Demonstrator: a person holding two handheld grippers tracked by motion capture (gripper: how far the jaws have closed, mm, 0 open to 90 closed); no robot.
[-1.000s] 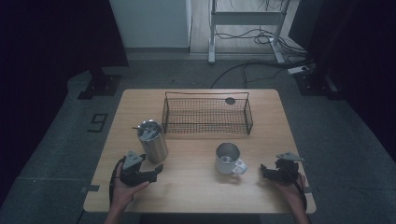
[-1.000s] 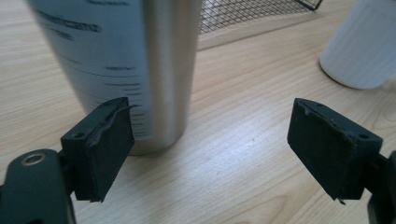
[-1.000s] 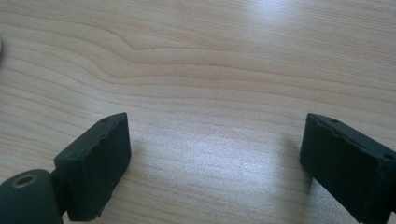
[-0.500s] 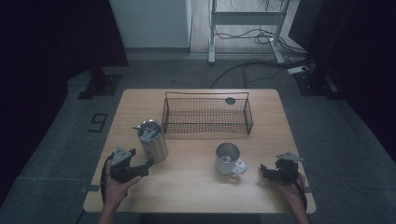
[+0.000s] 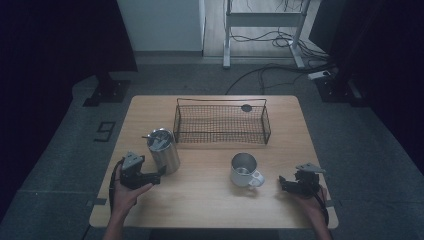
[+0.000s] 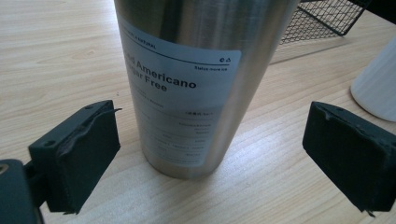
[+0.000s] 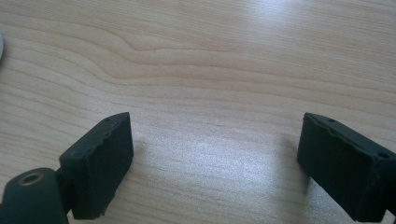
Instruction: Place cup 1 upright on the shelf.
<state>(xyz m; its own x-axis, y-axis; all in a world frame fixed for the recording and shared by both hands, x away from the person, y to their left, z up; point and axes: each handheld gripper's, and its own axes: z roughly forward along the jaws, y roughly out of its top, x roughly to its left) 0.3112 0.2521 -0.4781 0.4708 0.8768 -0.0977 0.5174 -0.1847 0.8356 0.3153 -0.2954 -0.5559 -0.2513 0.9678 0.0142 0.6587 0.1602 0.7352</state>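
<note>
At the table's left, your left gripper [image 6: 210, 154] has just been opening; its pads stand clear of the steel tumbler [image 6: 196, 84] between them. Your right gripper [image 7: 215, 163] has been closing over bare table [image 7: 210, 56], holding nothing.

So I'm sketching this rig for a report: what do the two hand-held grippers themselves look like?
Both are black. The left hand-held gripper and right hand-held gripper each carry a grey three-cornered plate on top and trail a black cable beside the wrist. Up close, each ends in two blocky black pads with rough, worn edges and small holes. No sleeves show on the forearms.
</note>
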